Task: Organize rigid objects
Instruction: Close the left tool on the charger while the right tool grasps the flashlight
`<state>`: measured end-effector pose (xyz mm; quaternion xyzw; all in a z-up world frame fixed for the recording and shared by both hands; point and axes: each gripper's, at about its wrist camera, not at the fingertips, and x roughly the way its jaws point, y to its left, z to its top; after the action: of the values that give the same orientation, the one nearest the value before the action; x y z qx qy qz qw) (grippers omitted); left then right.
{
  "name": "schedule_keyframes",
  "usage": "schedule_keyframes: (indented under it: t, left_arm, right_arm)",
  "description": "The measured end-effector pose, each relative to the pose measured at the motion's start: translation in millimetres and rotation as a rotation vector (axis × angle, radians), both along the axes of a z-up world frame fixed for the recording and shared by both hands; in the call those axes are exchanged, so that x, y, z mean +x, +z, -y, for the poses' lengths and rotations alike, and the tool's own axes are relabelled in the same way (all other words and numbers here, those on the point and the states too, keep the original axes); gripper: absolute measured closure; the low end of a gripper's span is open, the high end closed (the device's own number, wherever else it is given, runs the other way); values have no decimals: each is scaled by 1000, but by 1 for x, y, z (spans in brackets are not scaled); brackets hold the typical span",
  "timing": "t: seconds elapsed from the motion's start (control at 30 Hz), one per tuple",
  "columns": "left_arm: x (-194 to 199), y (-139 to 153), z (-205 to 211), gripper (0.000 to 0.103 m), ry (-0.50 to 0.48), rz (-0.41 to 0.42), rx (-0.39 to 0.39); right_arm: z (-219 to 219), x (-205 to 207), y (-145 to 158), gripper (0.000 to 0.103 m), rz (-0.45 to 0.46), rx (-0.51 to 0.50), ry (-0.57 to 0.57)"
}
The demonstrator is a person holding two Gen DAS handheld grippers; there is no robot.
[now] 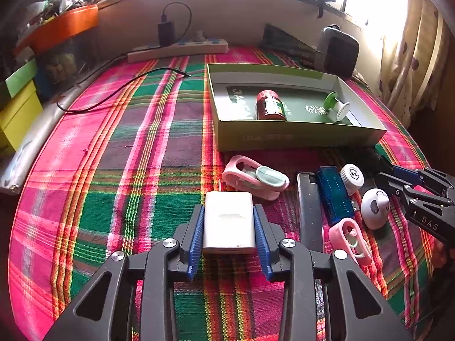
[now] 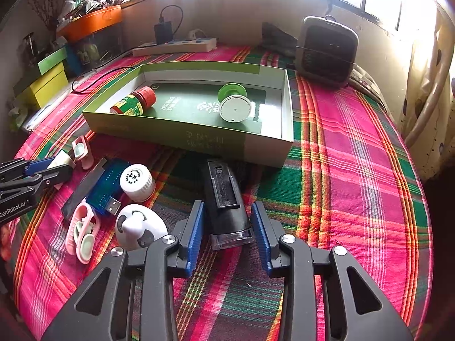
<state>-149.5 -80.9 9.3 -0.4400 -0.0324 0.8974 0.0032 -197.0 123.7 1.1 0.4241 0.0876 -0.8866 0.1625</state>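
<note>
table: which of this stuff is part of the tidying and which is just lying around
Part of the job:
- box, with red bottle and spool inside
- white block between the left gripper's pads
- black device between the right gripper's pads
- pink clips
- blue stick

Lying about:
- power strip
- heater

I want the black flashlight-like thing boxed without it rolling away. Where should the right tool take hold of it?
Grip the black device across its two long sides near the clear-capped end, coming down from above along its length, as the right tool is lined up. The sides look straight and parallel; the raised clip on top leaves them free for the pads.
</note>
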Motion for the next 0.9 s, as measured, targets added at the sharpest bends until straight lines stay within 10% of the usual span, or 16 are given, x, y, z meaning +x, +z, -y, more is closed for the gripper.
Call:
schedule_keyframes:
  t: [0.9]
  left_arm:
    - [0, 1, 1, 71, 1, -1, 3]
  right_arm:
    - [-1, 1, 0, 75, -1, 2, -7]
